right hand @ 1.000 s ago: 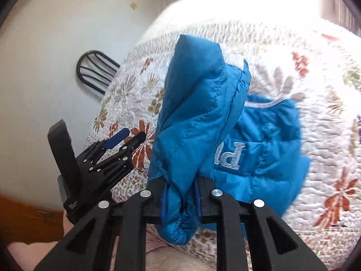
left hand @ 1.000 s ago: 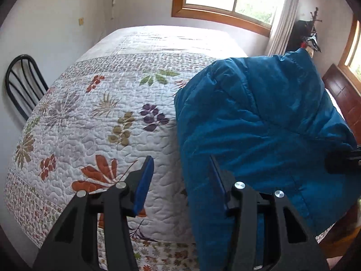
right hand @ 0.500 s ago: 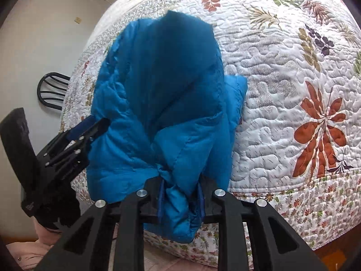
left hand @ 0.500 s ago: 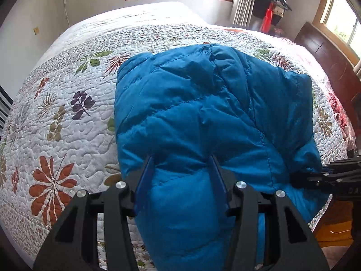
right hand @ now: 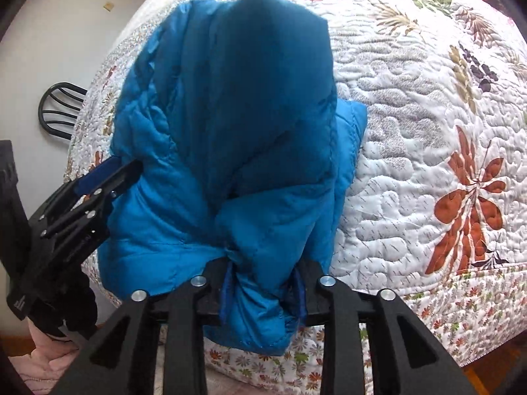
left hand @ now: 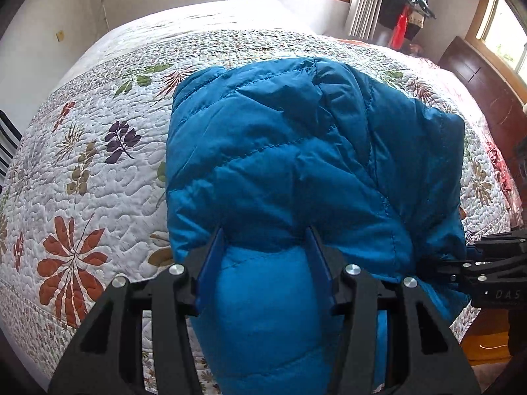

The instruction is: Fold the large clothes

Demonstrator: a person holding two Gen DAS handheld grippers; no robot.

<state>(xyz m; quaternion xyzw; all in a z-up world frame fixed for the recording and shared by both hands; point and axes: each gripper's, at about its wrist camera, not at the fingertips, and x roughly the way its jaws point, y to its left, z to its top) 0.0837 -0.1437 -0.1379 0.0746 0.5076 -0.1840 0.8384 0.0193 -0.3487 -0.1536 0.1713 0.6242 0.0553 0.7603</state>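
The left gripper (left hand: 265, 256) is clamped about half-wide on a puffy fold of the blue padded jacket (left hand: 296, 151), the fabric bulging between its blue pads. The right gripper (right hand: 262, 283) has a bunched hem of the same jacket between its jaws, which are opening; whether the pads still press it is hard to tell. One jacket lies folded near the edge of one bed under a floral quilt (left hand: 92, 151). The right gripper's side reads "DAS", partly cut off.
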